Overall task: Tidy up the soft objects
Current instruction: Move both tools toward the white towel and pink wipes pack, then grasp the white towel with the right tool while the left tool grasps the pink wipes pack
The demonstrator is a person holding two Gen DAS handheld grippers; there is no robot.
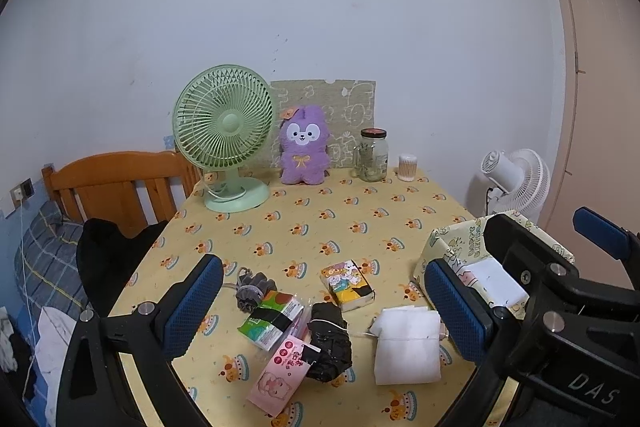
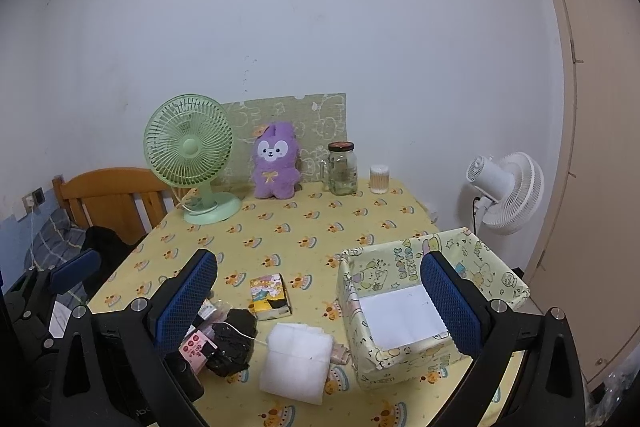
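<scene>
The table (image 2: 320, 227) is filling the middle of both views. The patterned box (image 2: 432, 315) is sitting lower right in the right wrist view. The white pad (image 1: 406, 345) is lying bottom centre, the black bundle (image 1: 330, 341) just left of it. Both the left gripper (image 1: 324, 311) and the right gripper (image 2: 320, 307) are hovering with fingers spread wide, gripping nothing.
</scene>
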